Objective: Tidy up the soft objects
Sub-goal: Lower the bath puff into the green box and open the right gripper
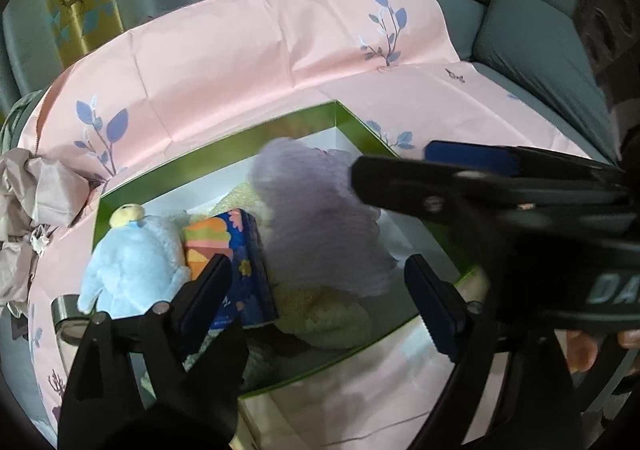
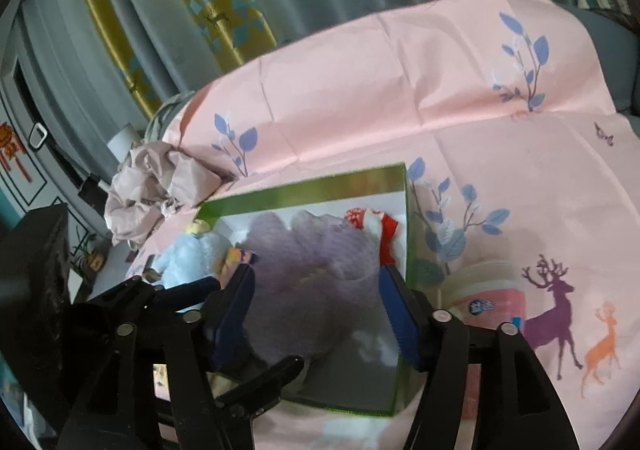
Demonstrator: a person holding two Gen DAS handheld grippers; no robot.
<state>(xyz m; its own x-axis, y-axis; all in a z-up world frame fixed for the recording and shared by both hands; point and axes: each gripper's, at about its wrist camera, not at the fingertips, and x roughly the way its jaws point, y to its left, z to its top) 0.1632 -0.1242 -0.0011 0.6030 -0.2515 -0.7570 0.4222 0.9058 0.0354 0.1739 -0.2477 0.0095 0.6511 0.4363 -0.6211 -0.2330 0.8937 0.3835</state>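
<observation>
A green-rimmed box (image 1: 224, 132) (image 2: 304, 186) lies on the pink cloth. Inside are a light blue plush (image 1: 132, 258) (image 2: 188, 254), a blue patterned packet (image 1: 240, 250), a cream plush (image 1: 324, 314), a red-and-white toy (image 2: 374, 224) and a fluffy purple plush (image 1: 316, 218) (image 2: 308, 274). My left gripper (image 1: 316, 290) is open over the box's near side. My right gripper (image 2: 316, 302) is open with the purple plush between its fingers (image 2: 236, 302); it reaches in from the right in the left wrist view (image 1: 400, 174).
A pink leaf-print cloth (image 1: 240, 62) (image 2: 400, 90) covers the surface. Crumpled beige fabric (image 1: 36, 190) (image 2: 156, 182) lies at the left. A grey sofa (image 1: 540, 38) stands at the right. A pink packet (image 2: 484, 298) sits right of the box. Curtains hang behind.
</observation>
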